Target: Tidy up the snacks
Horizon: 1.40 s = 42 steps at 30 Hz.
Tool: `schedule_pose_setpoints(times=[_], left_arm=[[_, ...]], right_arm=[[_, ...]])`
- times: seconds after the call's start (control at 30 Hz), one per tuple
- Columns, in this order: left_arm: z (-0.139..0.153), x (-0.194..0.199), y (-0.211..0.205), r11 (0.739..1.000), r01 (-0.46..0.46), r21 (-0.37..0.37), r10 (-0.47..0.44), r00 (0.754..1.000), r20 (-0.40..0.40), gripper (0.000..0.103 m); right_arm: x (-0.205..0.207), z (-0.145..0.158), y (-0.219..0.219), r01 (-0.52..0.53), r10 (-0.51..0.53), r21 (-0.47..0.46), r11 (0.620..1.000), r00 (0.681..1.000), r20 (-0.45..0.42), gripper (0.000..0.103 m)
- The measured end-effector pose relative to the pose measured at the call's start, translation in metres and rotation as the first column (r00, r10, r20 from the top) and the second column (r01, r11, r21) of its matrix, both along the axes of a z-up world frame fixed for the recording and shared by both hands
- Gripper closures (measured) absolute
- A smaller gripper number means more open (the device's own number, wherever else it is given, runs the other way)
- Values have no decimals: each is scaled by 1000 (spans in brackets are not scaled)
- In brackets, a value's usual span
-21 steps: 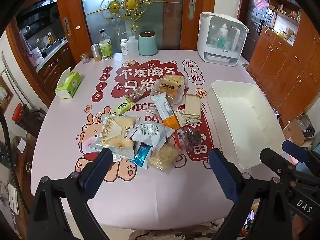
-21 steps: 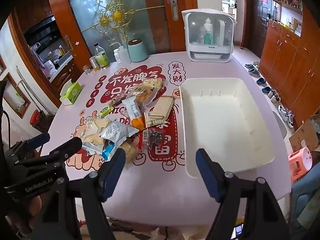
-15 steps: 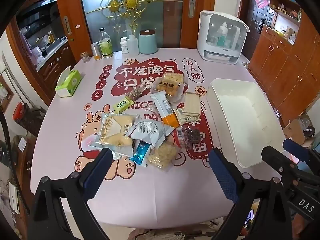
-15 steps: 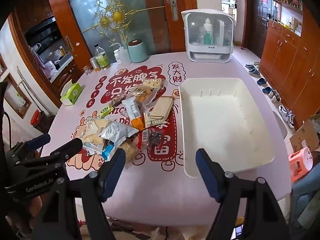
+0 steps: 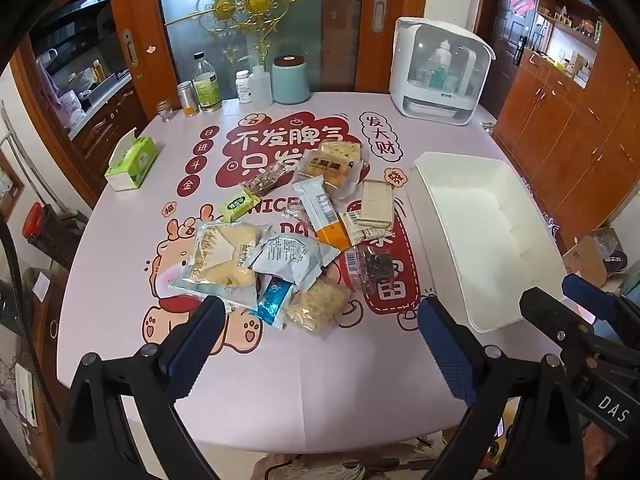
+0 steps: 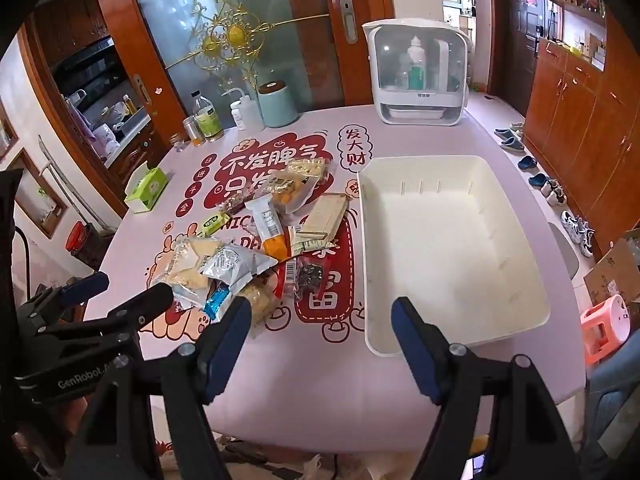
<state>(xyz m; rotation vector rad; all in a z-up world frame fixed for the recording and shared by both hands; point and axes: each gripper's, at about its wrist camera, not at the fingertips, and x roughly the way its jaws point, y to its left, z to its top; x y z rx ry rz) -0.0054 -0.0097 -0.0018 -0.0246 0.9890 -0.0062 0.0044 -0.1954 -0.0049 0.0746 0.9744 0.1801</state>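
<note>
- Snacks [image 5: 288, 240], about a dozen packets, lie heaped mid-surface [image 5: 320, 380]; the orange-ended packet [image 5: 324, 216] and wafer pack [image 5: 376, 204] run lengthwise toward the far edge.
- One white bin [image 6: 448, 248], holding nothing, stands just right of the heap, long axis also front to back.
- Left gripper [image 5: 320, 340] hangs wide open, gripping nothing.
- Right gripper [image 6: 320, 344] hovers apart, likewise unladen.

Home dining room: wooden cabinets [image 5: 560, 120], shoes [image 6: 540, 184].
</note>
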Motion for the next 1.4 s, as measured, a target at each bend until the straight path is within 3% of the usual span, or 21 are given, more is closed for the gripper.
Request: schedule_pose_setpoints(times=[1.4], left_arm=[[6, 1, 3, 1000, 2, 12, -2, 1000, 12, 7]], right_arm=[[-3, -2, 12, -4, 3, 10, 1000, 1000, 6, 29]])
